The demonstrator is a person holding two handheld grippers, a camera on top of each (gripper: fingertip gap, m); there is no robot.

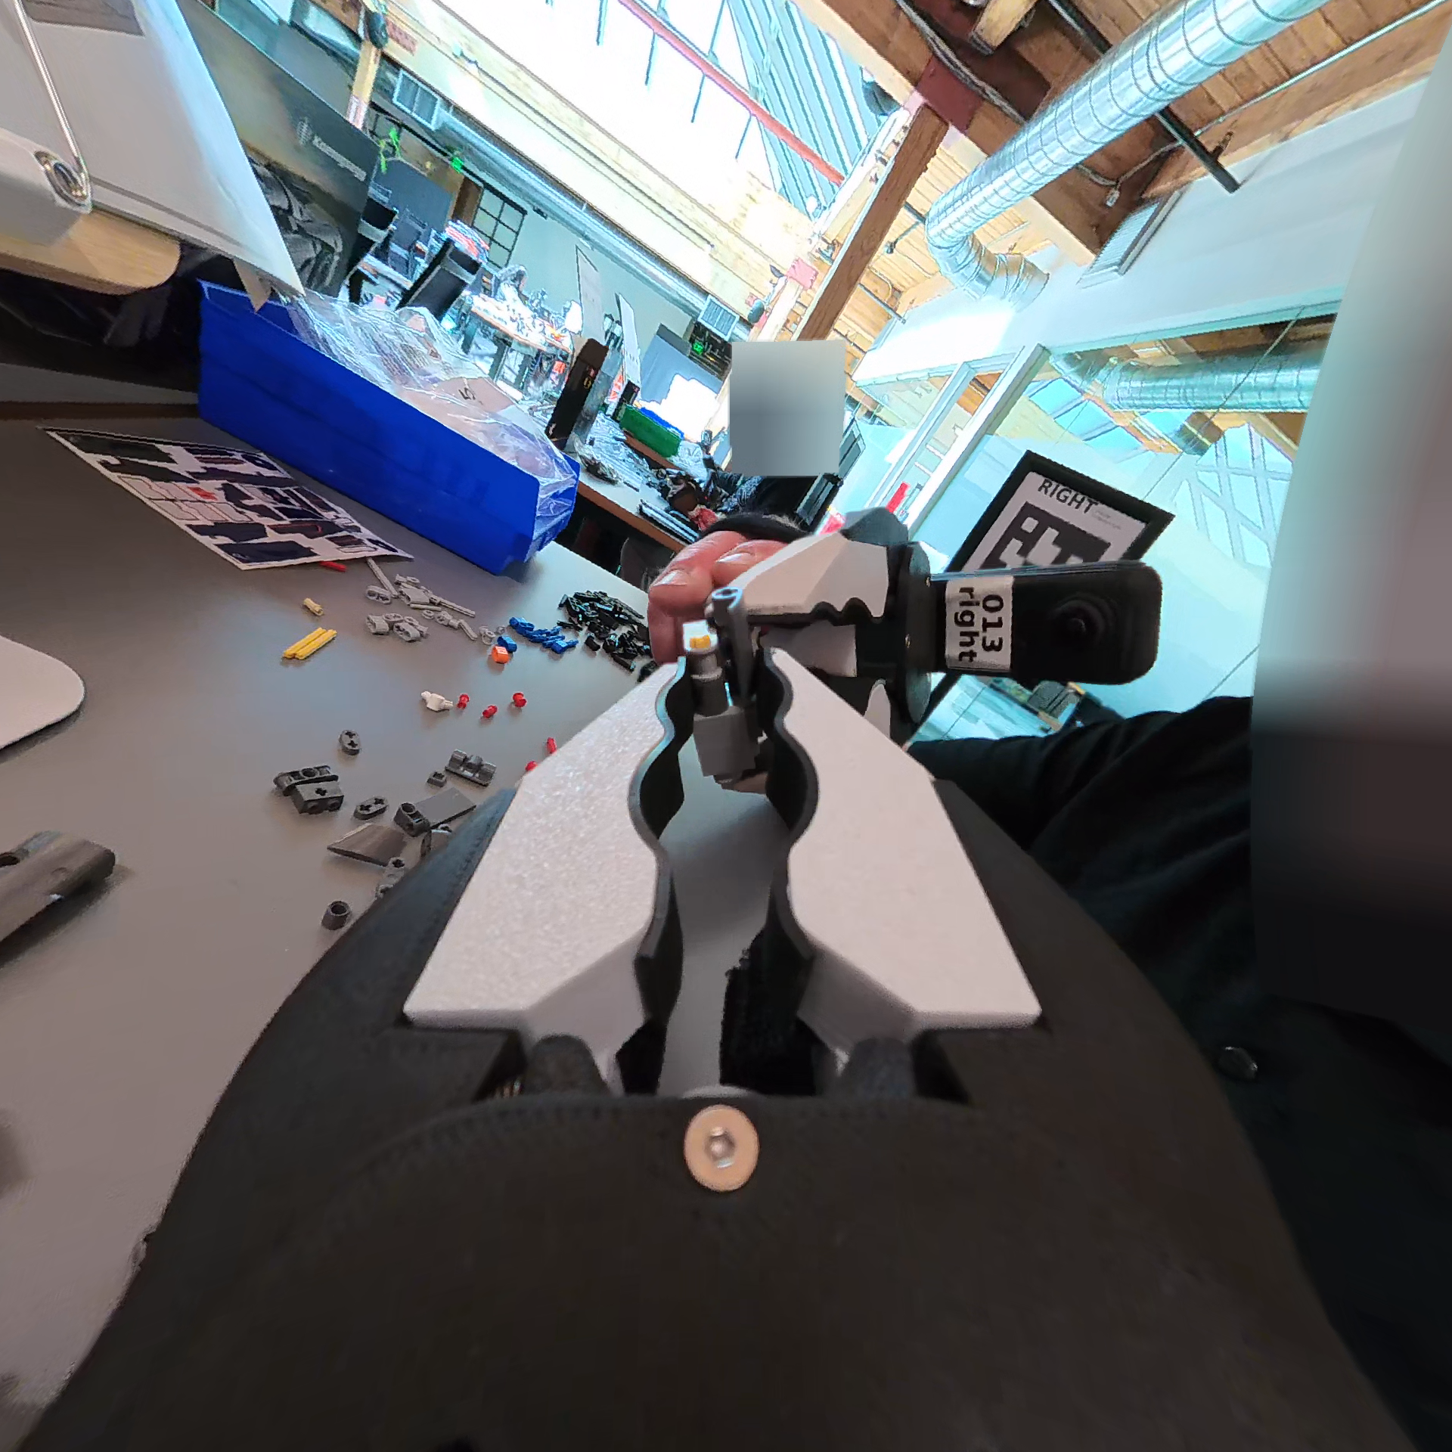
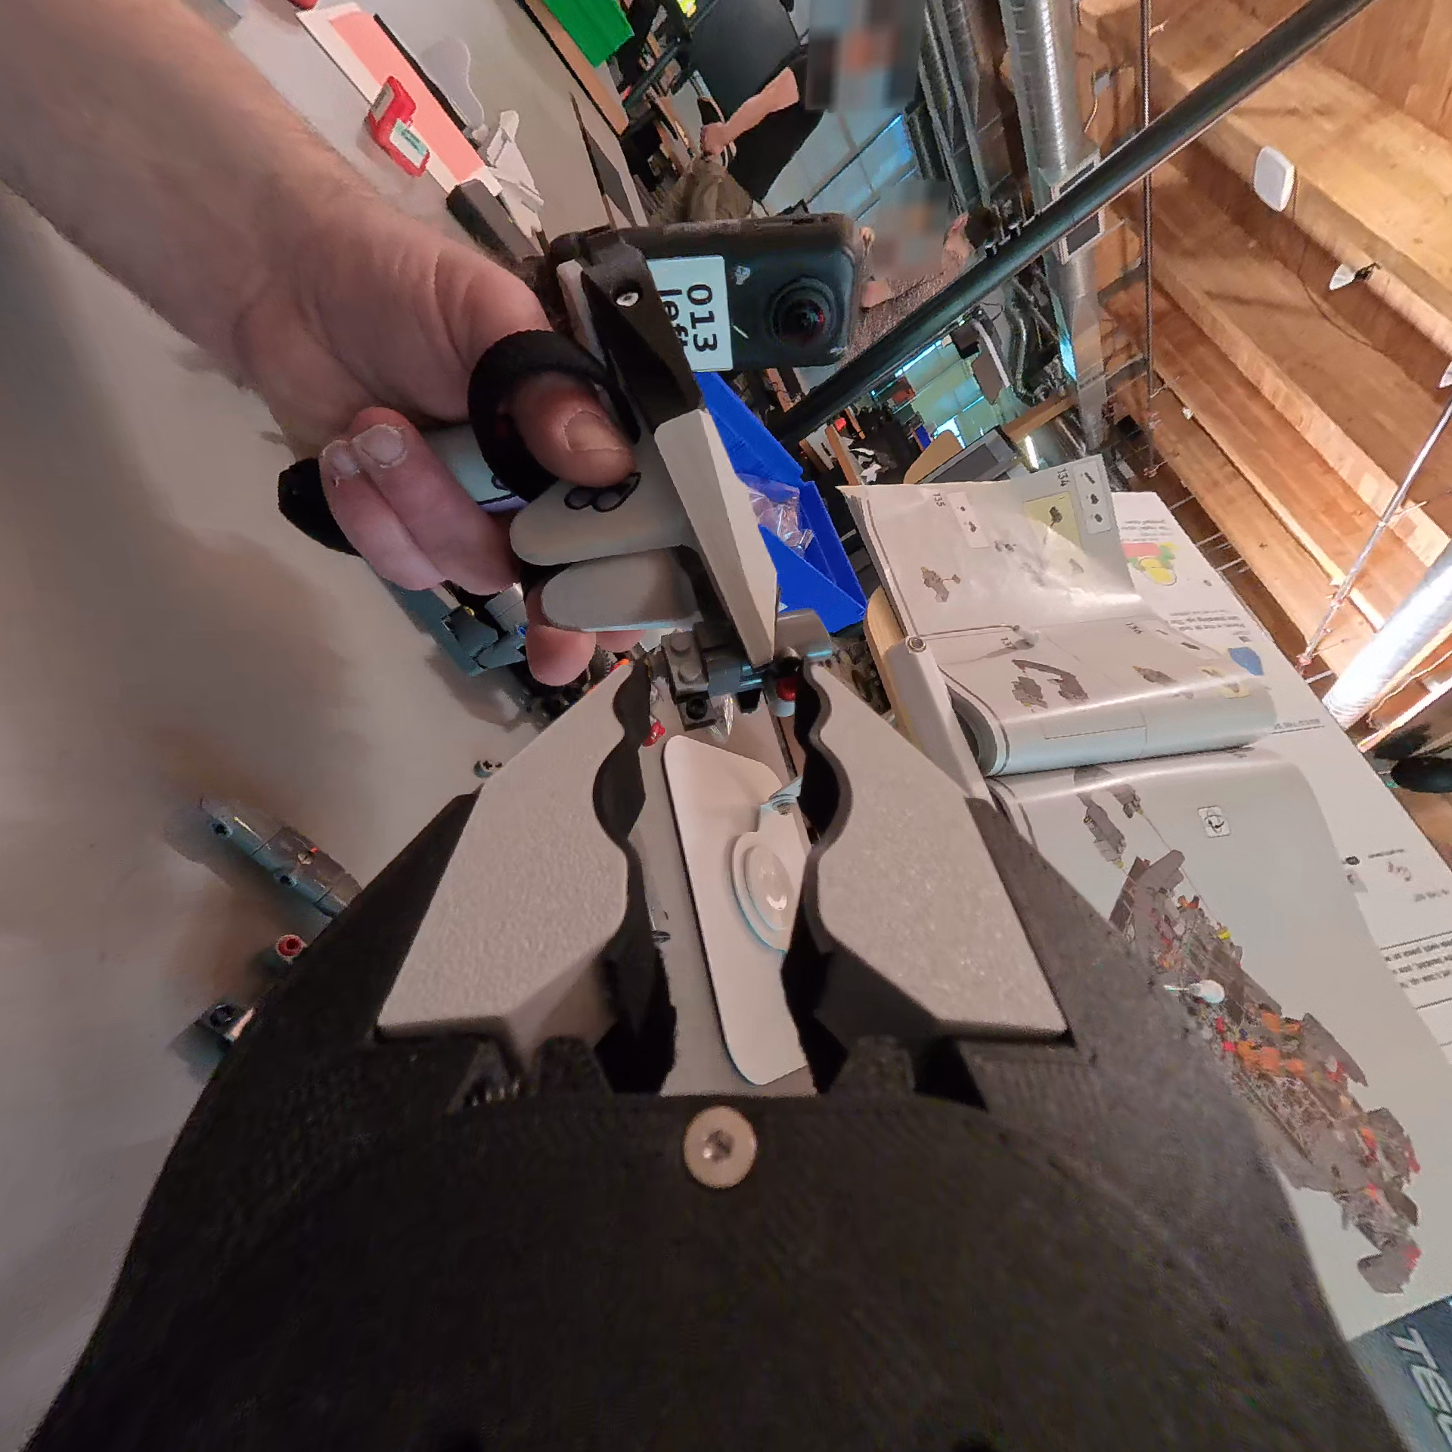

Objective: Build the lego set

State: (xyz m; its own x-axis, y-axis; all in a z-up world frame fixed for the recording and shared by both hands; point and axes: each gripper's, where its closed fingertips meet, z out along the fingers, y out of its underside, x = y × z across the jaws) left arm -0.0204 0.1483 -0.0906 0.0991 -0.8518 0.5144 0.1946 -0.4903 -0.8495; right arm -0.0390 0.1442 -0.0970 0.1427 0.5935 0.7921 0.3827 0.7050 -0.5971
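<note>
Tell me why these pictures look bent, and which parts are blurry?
Both views come from wide-angle lenses, which curve straight lines; left wrist view: skylight glares, table edge smeared; right wrist view: hand and table soft, booklet sharper.

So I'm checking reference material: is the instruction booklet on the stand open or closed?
Open. The instruction booklet lies spread on its stand, earlier pages rolled back under at the left edge and one page curling up.
</note>
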